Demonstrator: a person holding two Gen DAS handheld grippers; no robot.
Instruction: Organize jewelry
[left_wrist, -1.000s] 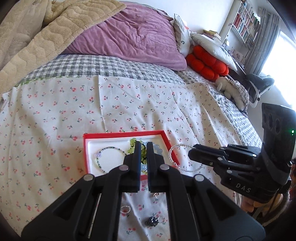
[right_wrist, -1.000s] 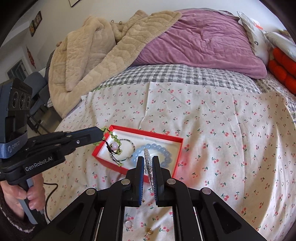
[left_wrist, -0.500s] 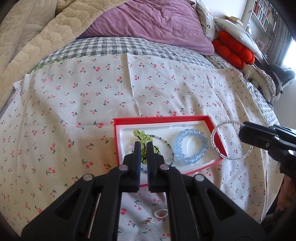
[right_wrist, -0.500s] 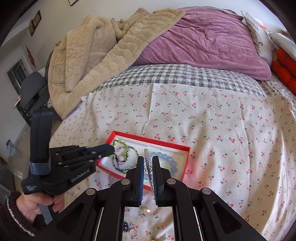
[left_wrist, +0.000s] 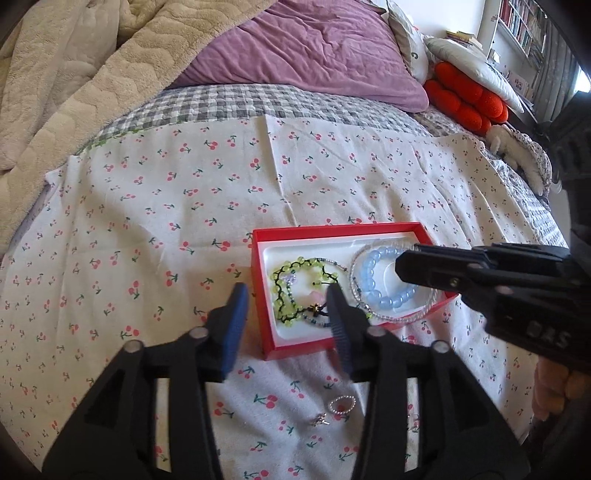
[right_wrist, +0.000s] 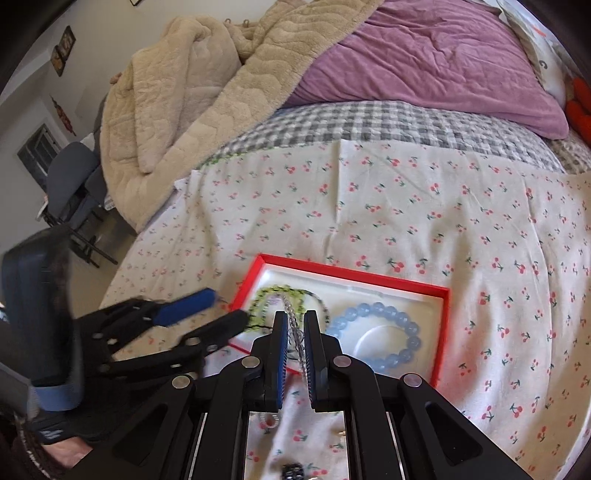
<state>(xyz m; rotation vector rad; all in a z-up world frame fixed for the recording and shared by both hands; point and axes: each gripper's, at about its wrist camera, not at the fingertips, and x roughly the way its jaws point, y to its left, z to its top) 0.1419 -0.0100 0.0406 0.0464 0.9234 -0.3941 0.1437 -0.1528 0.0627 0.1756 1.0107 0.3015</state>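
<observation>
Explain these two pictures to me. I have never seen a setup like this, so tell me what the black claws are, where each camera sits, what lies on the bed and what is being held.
There is no robot here. A person holds a hand tool with two fingers in each hand, and a wide-angle camera on each tool looks forward along those fingers.

One picture comes from the left gripper, which stands open above the near end of the red box. The other comes from the right gripper, shut on a clear bead bracelet over the box.

The box rests on a cherry-print cloth spread on a bed. Inside lie a green bead bracelet and a blue bead bracelet. On the cloth in front of the box lie a small ring and another tiny piece, too small to name.
</observation>
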